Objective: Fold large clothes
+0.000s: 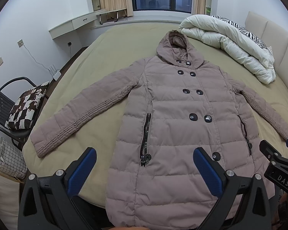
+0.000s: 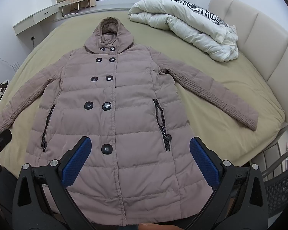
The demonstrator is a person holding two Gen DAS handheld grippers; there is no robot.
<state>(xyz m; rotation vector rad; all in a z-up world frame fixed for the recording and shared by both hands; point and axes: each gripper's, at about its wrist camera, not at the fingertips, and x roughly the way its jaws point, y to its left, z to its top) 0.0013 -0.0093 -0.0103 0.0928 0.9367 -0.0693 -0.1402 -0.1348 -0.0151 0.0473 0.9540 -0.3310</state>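
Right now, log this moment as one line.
coat flat on bed, unfolded | sleeves spread | left gripper open, empty | right gripper open, empty

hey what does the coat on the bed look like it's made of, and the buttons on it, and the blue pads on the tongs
Coat: matte mauve woven shell, probably polyester, padded; horizontal quilted channels puff up.
Buttons: glossy dark plastic, likely; they catch highlights.
Blue pads: textured rubber or soft plastic, judging by the fine dotted grip pattern; same on the left tongs.

Matt quilted cloth coat (image 1: pixel 174 126), glossy dark buttons (image 1: pixel 194 117), soft cloth bedsheet (image 1: pixel 113 44)
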